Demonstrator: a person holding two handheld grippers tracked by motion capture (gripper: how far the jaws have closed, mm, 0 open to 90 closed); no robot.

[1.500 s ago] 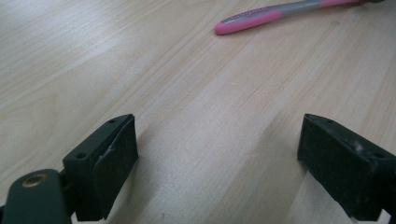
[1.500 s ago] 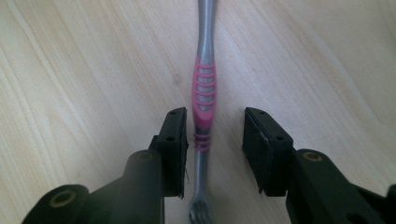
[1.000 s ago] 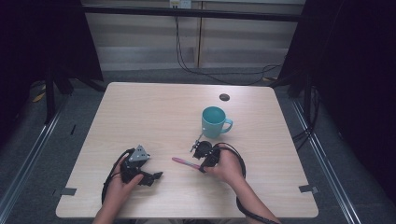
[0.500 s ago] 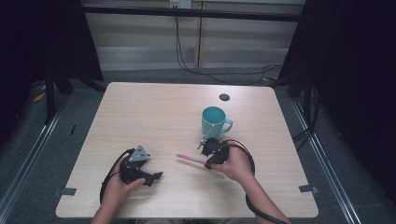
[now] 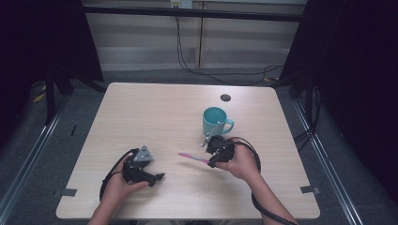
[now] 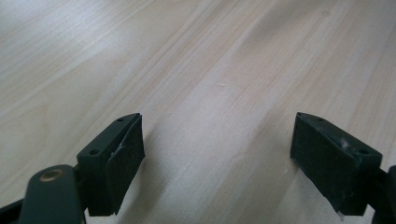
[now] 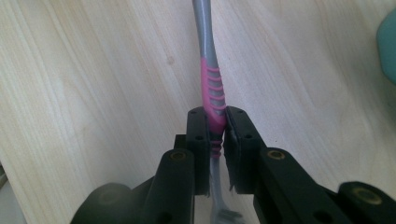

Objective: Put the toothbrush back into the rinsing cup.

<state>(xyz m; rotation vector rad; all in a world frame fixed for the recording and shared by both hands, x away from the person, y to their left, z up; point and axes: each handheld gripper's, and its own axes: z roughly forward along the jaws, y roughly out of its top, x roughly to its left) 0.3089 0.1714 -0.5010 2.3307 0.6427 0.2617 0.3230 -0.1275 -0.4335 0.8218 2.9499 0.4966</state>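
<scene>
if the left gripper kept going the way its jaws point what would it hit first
Probably nothing but bare table. The left gripper has open jaws, nothing between them, and its own view has plain wood ahead. From above it points right, toward the person's right forearm, but that gap is hard to judge.

**No readable text**

No word, label, brand, number or sign can be read anywhere. The pale wooden worktop [image 5: 155, 117] bears only its grain, the teal mug [image 5: 215, 121] is plain, and the pink and grey toothbrush [image 7: 211, 84] handle shows raised ribs but no lettering.
</scene>
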